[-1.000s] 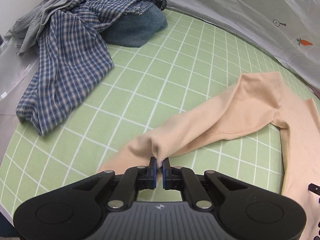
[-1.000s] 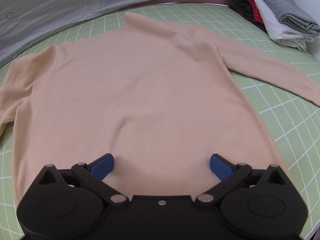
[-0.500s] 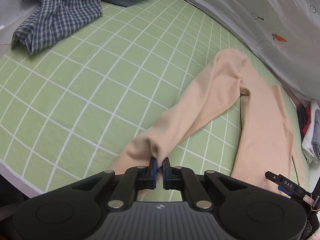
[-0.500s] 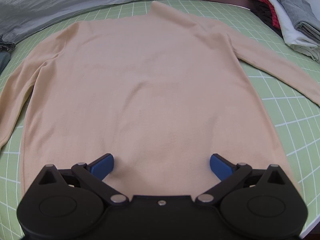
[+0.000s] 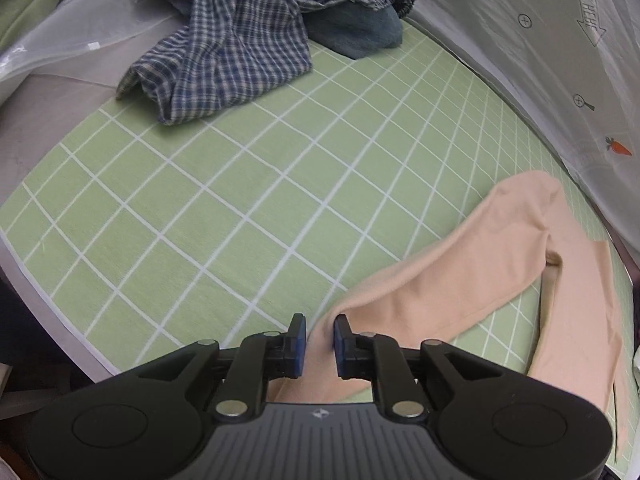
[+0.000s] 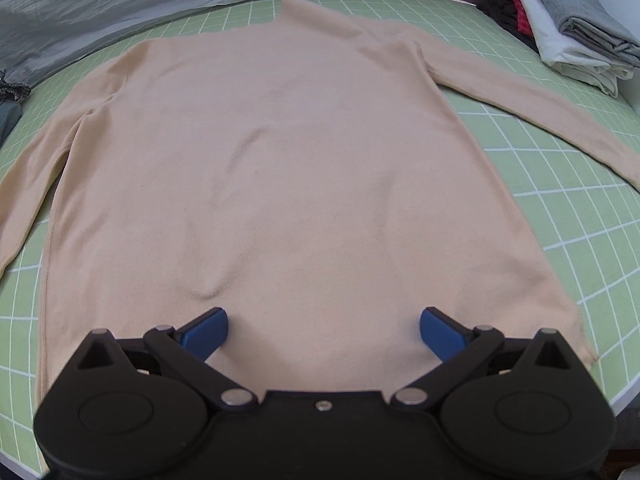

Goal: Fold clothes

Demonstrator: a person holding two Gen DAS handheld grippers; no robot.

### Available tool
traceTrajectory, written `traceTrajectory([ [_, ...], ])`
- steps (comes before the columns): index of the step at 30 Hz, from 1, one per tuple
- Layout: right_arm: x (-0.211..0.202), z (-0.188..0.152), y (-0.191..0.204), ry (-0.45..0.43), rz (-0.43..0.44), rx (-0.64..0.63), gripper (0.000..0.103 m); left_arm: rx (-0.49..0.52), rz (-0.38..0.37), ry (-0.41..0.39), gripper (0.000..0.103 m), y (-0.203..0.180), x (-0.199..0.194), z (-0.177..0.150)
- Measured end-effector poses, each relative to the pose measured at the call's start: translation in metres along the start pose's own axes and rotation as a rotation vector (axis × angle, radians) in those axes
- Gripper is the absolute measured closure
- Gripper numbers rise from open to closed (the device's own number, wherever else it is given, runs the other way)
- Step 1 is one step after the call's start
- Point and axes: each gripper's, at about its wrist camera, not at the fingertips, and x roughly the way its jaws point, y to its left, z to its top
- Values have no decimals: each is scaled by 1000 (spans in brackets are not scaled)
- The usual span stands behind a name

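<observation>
A peach long-sleeved sweater (image 6: pixel 280 168) lies flat, spread out on the green grid mat (image 5: pixel 240 216) covering the desk. The left tongs (image 5: pixel 319 340) are opening; the cuff end of the sweater's sleeve (image 5: pixel 460 276) lies between the blue pads, no longer pinched. The right tongs (image 6: pixel 323 330) stand wide apart above the sweater's hem, gripping nothing. A blue plaid shirt (image 5: pixel 240 48) is heaped at the mat's far corner, and folded clothes (image 6: pixel 568 28) are stacked beside the sweater's other sleeve.
</observation>
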Motion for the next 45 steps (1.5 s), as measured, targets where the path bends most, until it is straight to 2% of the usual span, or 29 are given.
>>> traceTrajectory([
  [4, -2, -5, 1, 2, -10, 12, 0, 3, 56, -8, 83, 8, 3, 7],
  [7, -3, -8, 3, 3, -19, 26, 0, 58, 76, 8, 69, 8, 7, 6],
  [9, -4, -10, 3, 4, -26, 37, 0, 66, 58, 25, 68, 10, 12, 3],
  [10, -5, -10, 4, 4, -30, 43, 0, 67, 46, 35, 71, 11, 14, 2],
  [12, -6, -12, 5, 5, -36, 53, 0, 75, 25, 44, 99, 13, 14, 1],
  [15, -7, -14, 8, 10, -43, 63, 0, 75, 4, 50, 98, 17, 12, 0],
  [25, -6, -14, 5, 19, -39, 57, 0, -53, -5, 90, 96, 43, 7, -3],
  [28, -5, -12, 2, 22, -23, 37, 0, -56, 24, 74, 90, 38, 6, -4],
  [29, -5, -11, 1, 22, -18, 30, 0, -53, 39, 61, 79, 35, 4, -3],
  [30, -4, -11, 0, 23, -11, 22, 0, -50, 59, 45, 72, 32, 2, -3],
  [32, -4, -9, -3, 17, 12, 7, 0, -40, 92, 12, 48, 23, -2, -1],
  [36, -8, -7, -15, -11, 74, 8, 0, 4, 119, -55, 40, -5, -12, 4],
  [38, -11, -2, -24, -36, 78, 12, 0, 37, 126, -76, 29, -23, -13, 3],
  [40, -15, 4, -38, -67, 76, 28, 0, 72, 124, -81, 23, -44, -11, 1],
  [45, -18, 23, -78, -128, 59, 86, 0, 143, 105, -57, 22, -101, 5, -14],
])
